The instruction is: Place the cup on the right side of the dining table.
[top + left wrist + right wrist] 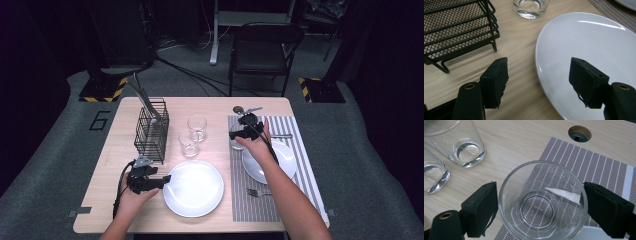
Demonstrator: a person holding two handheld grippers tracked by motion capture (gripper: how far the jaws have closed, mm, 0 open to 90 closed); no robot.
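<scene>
On the striped placemat [295, 150], at its 10 o'clock corner, an empty clear glass [542, 202] stands upright, mouth up, its axis vertical. The right gripper [239, 134] brackets it: in the right gripper view the fingers [607, 208] are spread wide, one pad on each side of the glass at rim level. The right pad sits against the glass wall or just beside it; the left pad stands just beside the wall; firm contact cannot be confirmed. A white plate [285, 159] lies on the placemat at 5 o'clock from the glass, with a fork [257, 192] at the mat's near edge.

Two more glasses [192, 135] stand on the bare table [125, 125] at 9 o'clock from the held position, upright, near each other.

The left gripper [162, 181] is at the 9 o'clock edge of a second, larger white plate [194, 188]. Its fingers [495, 82] are spread wide and hold nothing; in the left gripper view one pad is over the wood, the other over the plate's surface, the rim running between them. Whether they touch the plate cannot be told.

A black wire rack [151, 131] holding cutlery stands at 12 o'clock from the left gripper.
</scene>
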